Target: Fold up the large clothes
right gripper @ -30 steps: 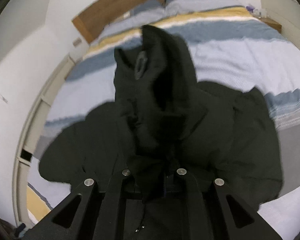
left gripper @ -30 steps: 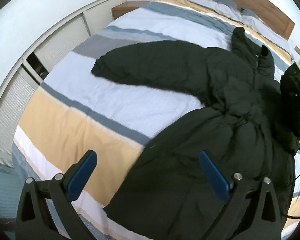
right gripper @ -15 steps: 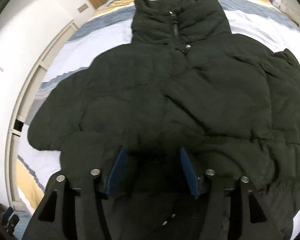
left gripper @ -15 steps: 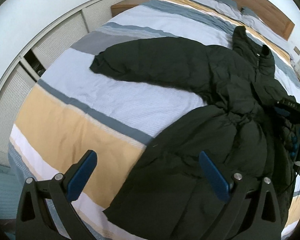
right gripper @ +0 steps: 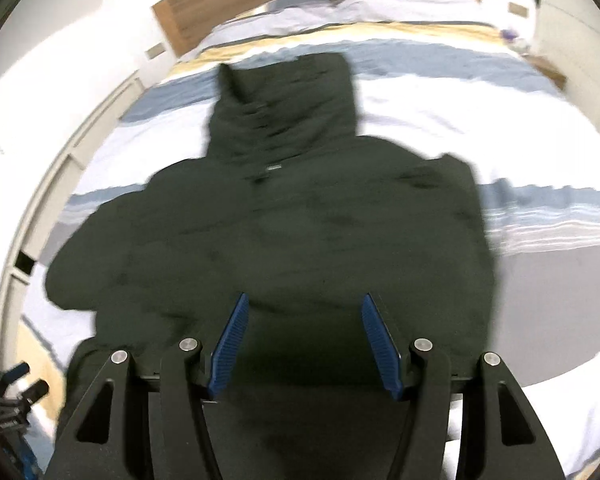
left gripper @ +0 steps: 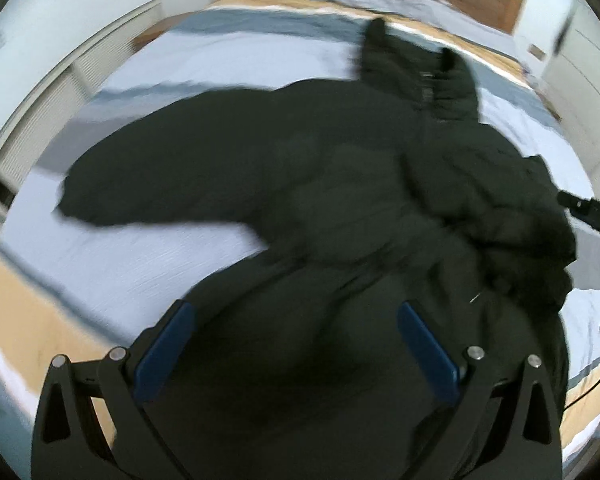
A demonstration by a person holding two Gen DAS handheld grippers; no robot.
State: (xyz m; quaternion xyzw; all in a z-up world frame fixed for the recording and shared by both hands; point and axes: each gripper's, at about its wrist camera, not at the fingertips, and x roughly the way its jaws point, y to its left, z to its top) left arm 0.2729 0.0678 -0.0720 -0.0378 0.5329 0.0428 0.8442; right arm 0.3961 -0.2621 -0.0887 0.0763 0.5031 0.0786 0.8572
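Note:
A dark puffer jacket (left gripper: 340, 208) lies spread on the striped bed (left gripper: 148, 248), its collar (left gripper: 440, 76) toward the headboard. One sleeve (left gripper: 148, 176) stretches out to the left. My left gripper (left gripper: 294, 308) hovers over the jacket's lower body, open wide, with nothing between its blue pads (left gripper: 168, 344). My right gripper (right gripper: 304, 300) stands open above the jacket (right gripper: 300, 232), its pads (right gripper: 376, 340) apart and clear of the cloth. In the left wrist view the right gripper's body (left gripper: 588, 212) shows at the right edge. Both views are motion-blurred.
A wooden headboard (right gripper: 300, 0) and pillows (right gripper: 400, 4) are at the far end of the bed. White panelled cabinets (left gripper: 72, 92) run along the bed's left side. Striped bedcover (right gripper: 540, 208) lies bare to the right of the jacket.
The right gripper, earlier shut on a raised part of the jacket, has let it go and opened; that part now lies flat. The left gripper has swung right, over the jacket's body.

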